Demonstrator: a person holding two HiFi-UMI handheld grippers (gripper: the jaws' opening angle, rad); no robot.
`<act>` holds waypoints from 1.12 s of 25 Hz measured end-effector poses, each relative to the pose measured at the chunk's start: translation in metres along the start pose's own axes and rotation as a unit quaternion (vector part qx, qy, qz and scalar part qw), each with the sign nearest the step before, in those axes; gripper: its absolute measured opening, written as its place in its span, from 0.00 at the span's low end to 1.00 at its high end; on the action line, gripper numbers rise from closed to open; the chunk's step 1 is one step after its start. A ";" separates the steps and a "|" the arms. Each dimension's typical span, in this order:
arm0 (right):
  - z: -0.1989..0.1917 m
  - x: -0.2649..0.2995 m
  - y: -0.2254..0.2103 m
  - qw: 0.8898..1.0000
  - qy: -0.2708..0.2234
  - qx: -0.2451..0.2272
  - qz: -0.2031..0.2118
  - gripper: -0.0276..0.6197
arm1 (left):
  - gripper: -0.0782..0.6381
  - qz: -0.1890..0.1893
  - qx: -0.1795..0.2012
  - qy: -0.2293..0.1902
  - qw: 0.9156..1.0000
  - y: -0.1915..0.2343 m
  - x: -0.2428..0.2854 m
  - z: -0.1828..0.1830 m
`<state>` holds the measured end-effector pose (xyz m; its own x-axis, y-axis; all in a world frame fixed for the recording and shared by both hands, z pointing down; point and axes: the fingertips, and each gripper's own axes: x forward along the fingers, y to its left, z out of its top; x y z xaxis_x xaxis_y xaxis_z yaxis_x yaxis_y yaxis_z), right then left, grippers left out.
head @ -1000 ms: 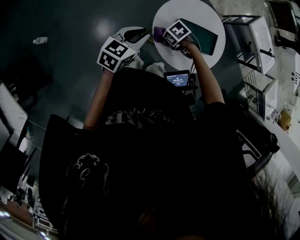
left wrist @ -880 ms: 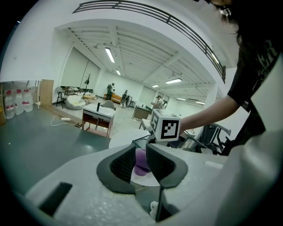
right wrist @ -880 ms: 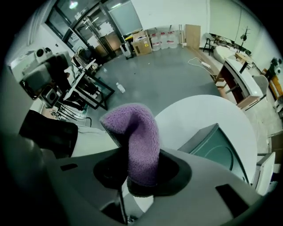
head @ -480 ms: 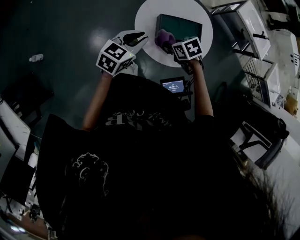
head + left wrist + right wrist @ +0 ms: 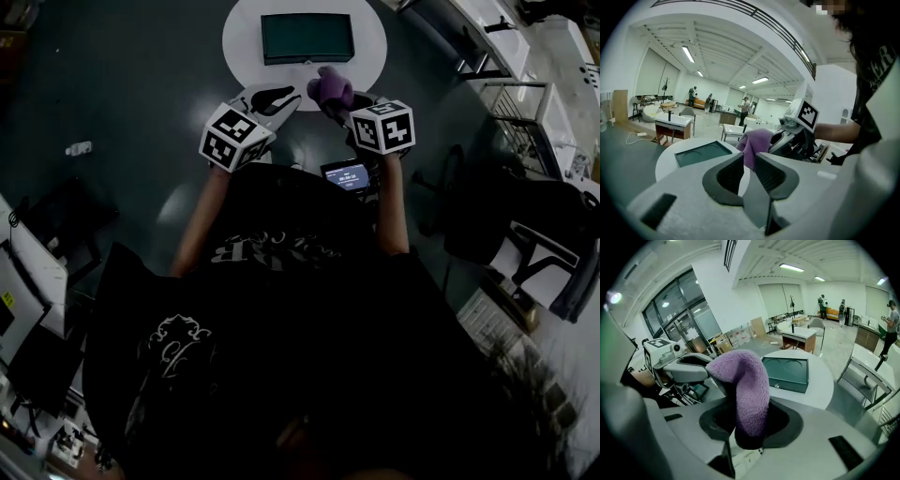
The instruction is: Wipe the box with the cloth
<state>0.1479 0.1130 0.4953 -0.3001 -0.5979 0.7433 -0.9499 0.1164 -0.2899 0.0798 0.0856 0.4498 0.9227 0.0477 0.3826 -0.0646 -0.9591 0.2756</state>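
The cloth (image 5: 750,380) is clenched in the right gripper (image 5: 746,425); the left gripper (image 5: 749,165) is held parted and empty. Unbraced, the box (image 5: 785,372) could be shoved across the table (image 5: 821,383).

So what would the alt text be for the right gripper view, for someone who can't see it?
A fluffy purple cloth stands clamped between the right gripper's tongs, filling the foreground. Beyond it a dark green box sits on a round white table.
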 end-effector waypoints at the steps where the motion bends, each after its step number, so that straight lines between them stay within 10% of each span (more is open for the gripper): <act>1: -0.008 -0.009 -0.001 1.000 -0.006 0.001 -0.002 0.21 | 0.21 0.001 -0.001 0.000 1.000 -0.011 0.004 -0.002; 11: -0.071 -0.071 0.001 0.998 -0.050 0.020 0.020 0.21 | 0.21 0.033 -0.011 0.016 0.999 -0.097 0.017 -0.020; 28: -0.062 -0.066 0.053 0.996 -0.078 0.029 0.026 0.21 | 0.21 0.050 0.002 0.015 0.999 -0.097 -0.031 -0.025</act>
<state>0.1121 0.2080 0.4687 -0.3282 -0.7088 0.6244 -0.9252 0.1077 -0.3640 0.0483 0.1842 0.4332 0.8997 -0.0391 0.4348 -0.1535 -0.9607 0.2312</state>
